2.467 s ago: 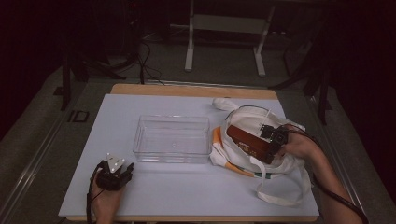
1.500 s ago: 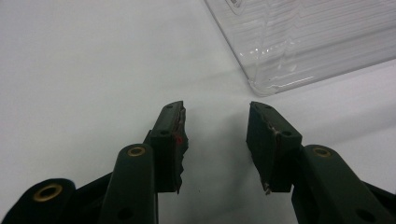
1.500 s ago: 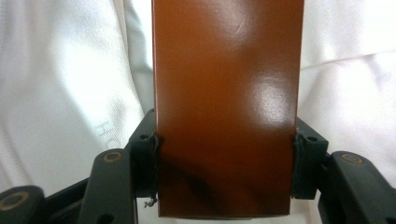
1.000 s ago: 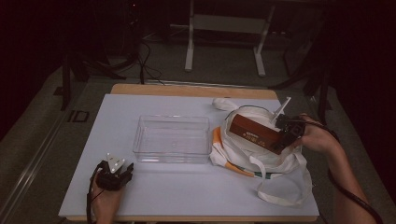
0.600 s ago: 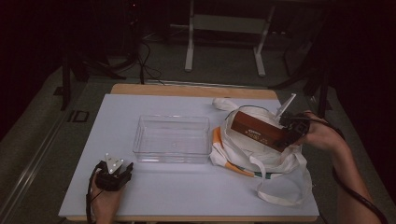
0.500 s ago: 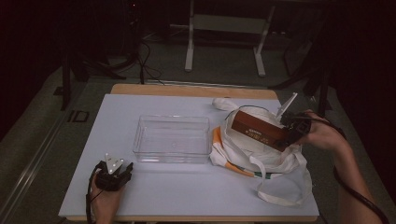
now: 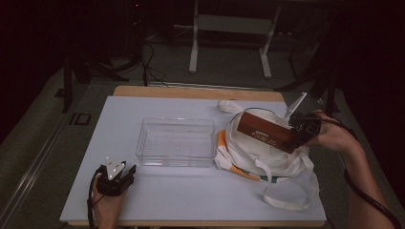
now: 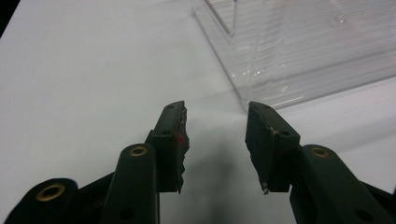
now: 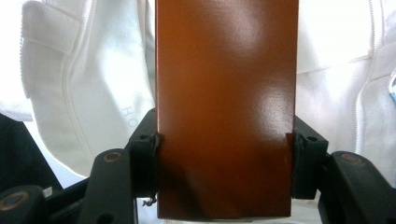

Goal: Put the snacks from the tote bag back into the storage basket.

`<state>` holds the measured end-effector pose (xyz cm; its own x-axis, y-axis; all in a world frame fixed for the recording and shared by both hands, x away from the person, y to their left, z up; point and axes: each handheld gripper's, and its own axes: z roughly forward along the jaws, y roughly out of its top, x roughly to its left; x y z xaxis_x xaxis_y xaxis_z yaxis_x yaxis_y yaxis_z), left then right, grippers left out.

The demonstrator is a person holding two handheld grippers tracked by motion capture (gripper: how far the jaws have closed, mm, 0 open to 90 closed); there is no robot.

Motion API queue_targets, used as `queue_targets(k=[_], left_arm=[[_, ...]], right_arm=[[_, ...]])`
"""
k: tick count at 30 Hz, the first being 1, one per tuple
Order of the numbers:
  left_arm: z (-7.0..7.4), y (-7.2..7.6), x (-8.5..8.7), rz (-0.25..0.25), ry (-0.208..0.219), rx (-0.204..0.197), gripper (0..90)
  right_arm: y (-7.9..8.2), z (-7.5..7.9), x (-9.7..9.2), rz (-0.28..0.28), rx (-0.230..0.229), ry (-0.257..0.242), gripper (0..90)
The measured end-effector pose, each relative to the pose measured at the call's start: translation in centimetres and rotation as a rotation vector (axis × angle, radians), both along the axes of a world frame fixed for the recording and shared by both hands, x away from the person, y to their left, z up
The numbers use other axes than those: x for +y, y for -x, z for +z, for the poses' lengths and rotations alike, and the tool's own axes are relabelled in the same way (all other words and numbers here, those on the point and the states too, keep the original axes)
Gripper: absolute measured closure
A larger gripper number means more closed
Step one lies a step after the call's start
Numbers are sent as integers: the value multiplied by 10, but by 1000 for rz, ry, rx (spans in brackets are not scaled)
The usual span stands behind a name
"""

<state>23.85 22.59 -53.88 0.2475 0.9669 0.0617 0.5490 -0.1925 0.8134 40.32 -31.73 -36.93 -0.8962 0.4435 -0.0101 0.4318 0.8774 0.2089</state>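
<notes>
A long brown box (image 7: 265,130) hangs above the mouth of a white tote bag (image 7: 267,164) at the table's right. My right gripper (image 7: 298,135) is shut on the box's near end. In the right gripper view the brown box (image 9: 226,107) runs up between both jaws, with the white bag (image 9: 84,84) behind it. My left gripper (image 7: 117,177) rests at the table's front left, open and holding nothing. In the left gripper view my left gripper (image 8: 215,140) has its jaws spread over bare white table, short of the clear bin (image 8: 299,51).
A clear plastic bin (image 7: 175,141) stands empty at mid-table, between the two hands. The bag's handles (image 7: 291,195) loop toward the front right edge. White covering (image 7: 157,200) lies over the wooden table. Table legs and cables stand on the dark floor beyond.
My right gripper has lifted the brown box up and to the right, out of the bag's mouth. The left gripper has stayed put.
</notes>
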Motion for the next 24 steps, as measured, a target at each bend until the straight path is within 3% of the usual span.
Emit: queue_targets(k=[6,24], left_arm=[[0,0,-3,-24,-6,-12,584],[-1,-1,-4,-23,-6,-9,583]], right_arm=[[2,5,1,16,-7,-7,426],[4,23,13,62,-36,-39,426]])
